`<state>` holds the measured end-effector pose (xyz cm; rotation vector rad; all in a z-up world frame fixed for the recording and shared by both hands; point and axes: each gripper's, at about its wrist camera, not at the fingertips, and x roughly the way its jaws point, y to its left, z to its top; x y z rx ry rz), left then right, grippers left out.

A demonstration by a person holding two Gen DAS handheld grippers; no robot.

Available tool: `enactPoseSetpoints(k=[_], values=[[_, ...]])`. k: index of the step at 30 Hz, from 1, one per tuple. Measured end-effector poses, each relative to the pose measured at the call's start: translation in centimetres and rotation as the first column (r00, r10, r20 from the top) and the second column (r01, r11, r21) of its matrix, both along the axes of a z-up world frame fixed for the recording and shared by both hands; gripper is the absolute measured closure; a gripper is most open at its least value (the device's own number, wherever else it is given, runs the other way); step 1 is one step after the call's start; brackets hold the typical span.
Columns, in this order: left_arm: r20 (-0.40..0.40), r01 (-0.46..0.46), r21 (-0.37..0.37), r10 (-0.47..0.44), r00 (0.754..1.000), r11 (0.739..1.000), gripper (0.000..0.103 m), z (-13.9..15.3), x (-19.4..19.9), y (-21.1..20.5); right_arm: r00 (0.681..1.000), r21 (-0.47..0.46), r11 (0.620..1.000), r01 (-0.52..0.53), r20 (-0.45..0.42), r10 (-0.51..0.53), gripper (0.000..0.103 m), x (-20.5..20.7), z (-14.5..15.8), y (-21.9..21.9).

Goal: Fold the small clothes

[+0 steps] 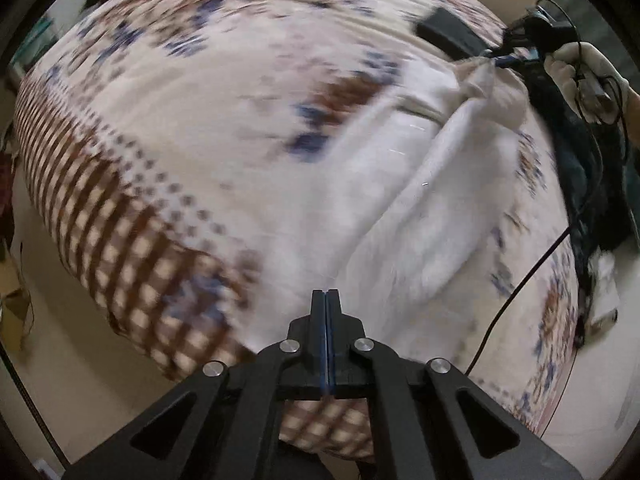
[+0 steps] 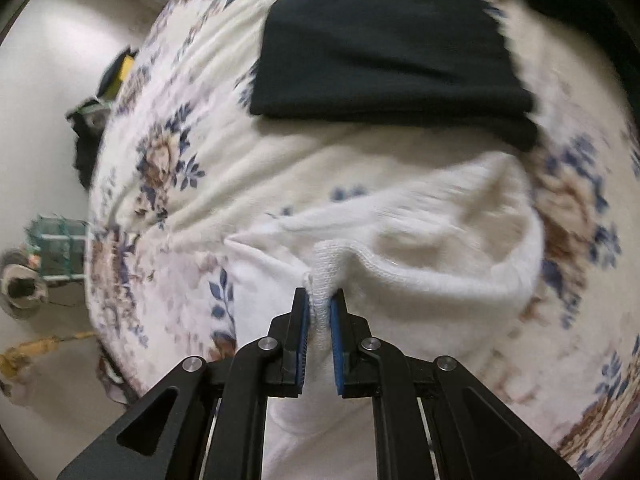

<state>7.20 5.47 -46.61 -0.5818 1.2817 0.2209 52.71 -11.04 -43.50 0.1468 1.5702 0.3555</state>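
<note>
The right tongs clamp the white knitted garment's ribbed edge; it stretches lengthwise toward the left tongs, pressed together, empty.

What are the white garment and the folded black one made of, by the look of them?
White garment: seemingly soft knit cotton or fleece, matte, with a ribbed hem pinched in the right gripper. Folded black garment: smooth matte fabric, perhaps cotton jersey; blur hides its weave.

Soft daylight, motion blur, fisheye-warped edges
</note>
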Motion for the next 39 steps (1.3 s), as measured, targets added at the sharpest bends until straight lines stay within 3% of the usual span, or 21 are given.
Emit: enactPoseSetpoints(k=[4, 8, 10, 11, 12, 13, 14, 15, 17, 20, 21, 22, 25, 29, 34, 35, 36, 37, 38, 39], values=[[-0.029, -0.053, -0.040, 0.052, 0.998, 0.998, 0.103, -2.6, -0.6, 4.9, 0.998, -0.117, 0.991, -0.059, 0.003, 0.060, 0.093, 1.1, -3.1, 6.7], [-0.016, -0.064, -0.186, 0.062, 0.998, 0.980, 0.102, -4.1, -0.5, 7.3, 0.995, -0.214, 0.973, -0.091, -0.054, 0.081, 0.092, 1.7, -6.6, 10.0], [-0.010, -0.048, -0.260, 0.047, 0.999, 0.964, 0.098, -4.3, 0.0, 7.4, 0.996, -0.226, 0.972, -0.067, -0.073, 0.051, 0.088, 1.6, -7.3, 10.1], [0.011, -0.027, -0.288, 0.032, 0.999, 0.957, 0.095, -4.0, 0.3, 7.2, 0.995, -0.207, 0.977, -0.045, -0.096, 0.026, 0.076, 1.4, -7.3, 9.7], [0.027, -0.005, -0.302, 0.013, 1.000, 0.953, 0.082, -3.7, 0.9, 6.8, 0.993, -0.171, 0.985, -0.031, -0.115, 0.011, 0.060, 1.1, -7.0, 9.3], [0.042, 0.023, -0.317, -0.011, 0.999, 0.948, 0.064, -3.6, 1.4, 6.4, 0.993, -0.145, 0.989, -0.020, -0.118, 0.003, 0.053, 0.7, -6.5, 8.9], [0.065, 0.068, -0.340, -0.049, 0.997, 0.938, 0.055, -3.5, 2.3, 5.5, 0.994, -0.119, 0.993, -0.003, -0.108, -0.010, 0.042, -0.2, -5.4, 8.1], [0.075, 0.098, -0.358, -0.076, 0.994, 0.928, 0.050, -3.6, 3.1, 4.9, 0.995, -0.115, 0.993, -0.001, -0.099, -0.011, 0.039, -0.9, -5.0, 7.8], [0.073, 0.173, -0.387, -0.158, 0.985, 0.906, 0.050, -4.4, 5.0, 2.8, 0.996, -0.092, 0.996, -0.006, -0.088, -0.002, 0.039, -2.8, -3.4, 6.4], [0.052, 0.267, -0.362, -0.266, 0.962, 0.893, 0.051, -6.0, 6.9, -0.2, 0.995, -0.091, 0.996, -0.011, -0.103, 0.002, 0.039, -5.4, -2.5, 4.4], [0.042, 0.301, -0.327, -0.304, 0.952, 0.896, 0.066, -6.5, 7.3, -1.3, 0.994, -0.097, 0.995, -0.006, -0.108, -0.005, 0.039, -5.8, -2.6, 3.8], [0.040, 0.325, -0.304, -0.328, 0.944, 0.896, 0.103, -6.7, 7.3, -2.0, 0.994, -0.106, 0.994, 0.005, -0.106, -0.017, 0.039, -5.7, -2.6, 3.1], [0.041, 0.351, -0.210, -0.350, 0.936, 0.913, 0.103, -6.5, 6.9, -2.9, 0.996, -0.120, 0.992, 0.048, -0.071, -0.056, 0.039, -5.0, -2.8, 1.9], [0.055, 0.327, -0.161, -0.322, 0.945, 0.931, 0.103, -4.9, 5.6, -2.2, 0.990, -0.089, 0.987, 0.131, -0.045, -0.135, 0.039, -1.5, -2.9, 0.9], [0.043, 0.288, -0.162, -0.285, 0.958, 0.944, 0.103, -4.5, 4.3, -0.4, 0.995, -0.116, 0.993, 0.020, -0.091, -0.031, 0.039, 1.5, -5.5, 5.2], [0.035, 0.283, -0.179, -0.281, 0.959, 0.942, 0.103, -4.6, 4.1, 0.0, 0.993, -0.164, 0.986, -0.025, -0.114, 0.006, 0.042, 1.7, -6.7, 6.3], [0.029, 0.272, -0.213, -0.272, 0.962, 0.939, 0.103, -5.0, 4.1, 0.2, 0.994, -0.216, 0.975, -0.053, -0.104, 0.031, 0.052, 1.6, -7.2, 7.1], [0.039, 0.250, -0.274, -0.249, 0.968, 0.929, 0.102, -5.3, 4.2, 0.6, 0.995, -0.249, 0.966, -0.069, -0.087, 0.049, 0.082, 1.5, -7.3, 7.6], [0.056, 0.226, -0.335, -0.220, 0.974, 0.915, 0.101, -5.7, 4.4, 0.9, 0.994, -0.282, 0.954, -0.099, -0.069, 0.083, 0.089, 1.4, -7.3, 8.0], [0.060, 0.207, -0.370, -0.199, 0.978, 0.906, 0.094, -6.0, 4.6, 1.3, 0.992, -0.295, 0.948, -0.121, -0.066, 0.106, 0.089, 1.2, -7.2, 8.3]])
